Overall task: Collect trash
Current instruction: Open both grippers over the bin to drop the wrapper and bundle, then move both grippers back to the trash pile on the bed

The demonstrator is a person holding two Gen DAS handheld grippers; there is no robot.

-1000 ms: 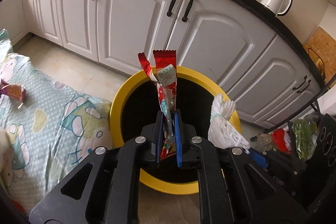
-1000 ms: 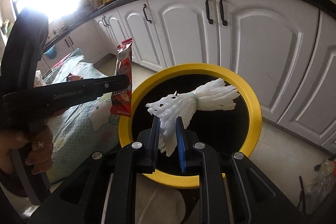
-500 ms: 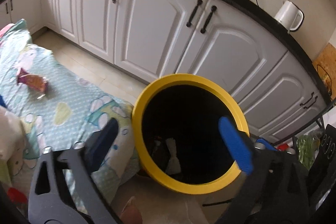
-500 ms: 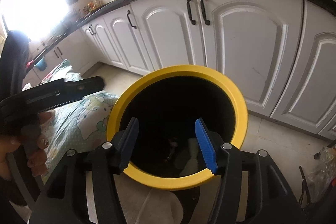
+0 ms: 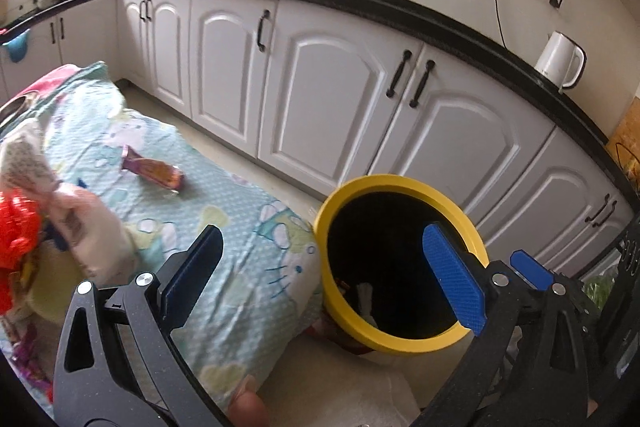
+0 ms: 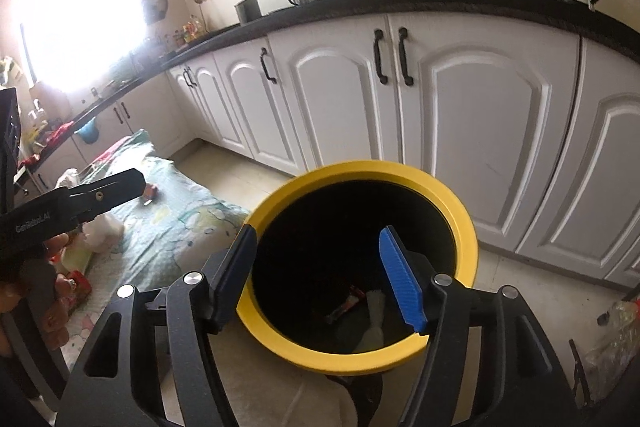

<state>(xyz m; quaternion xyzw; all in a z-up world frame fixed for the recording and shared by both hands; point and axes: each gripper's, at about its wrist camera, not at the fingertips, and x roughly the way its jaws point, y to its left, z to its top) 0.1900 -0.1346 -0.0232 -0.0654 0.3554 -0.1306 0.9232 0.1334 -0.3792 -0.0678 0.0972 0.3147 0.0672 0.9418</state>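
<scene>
A yellow-rimmed black bin (image 5: 344, 189) (image 6: 468, 227) stands on the floor before the cabinets. Inside it lie a red wrapper (image 6: 347, 303) and a white foam net (image 6: 374, 311), which also shows in the left wrist view (image 5: 365, 295). My left gripper (image 5: 320, 275) is open and empty, above the cloth's edge beside the bin. My right gripper (image 6: 324, 279) is open and empty over the bin's mouth. A purple-orange wrapper (image 5: 154, 173) lies on the patterned cloth (image 5: 240, 267). A red wrapper (image 5: 16, 227) and crumpled white paper (image 5: 80, 227) lie at the cloth's left.
White cabinets (image 5: 328, 99) under a black counter run behind the bin. A white kettle (image 5: 560, 61) stands on the counter. The left gripper's side (image 6: 80, 199) and the hand holding it show left in the right wrist view. Bagged items (image 6: 616, 331) sit on the floor at right.
Both grippers opened and dropped the red wrapper and the white foam net into the bin. The left gripper then swung left toward the cloth; the right pulled back slightly.
</scene>
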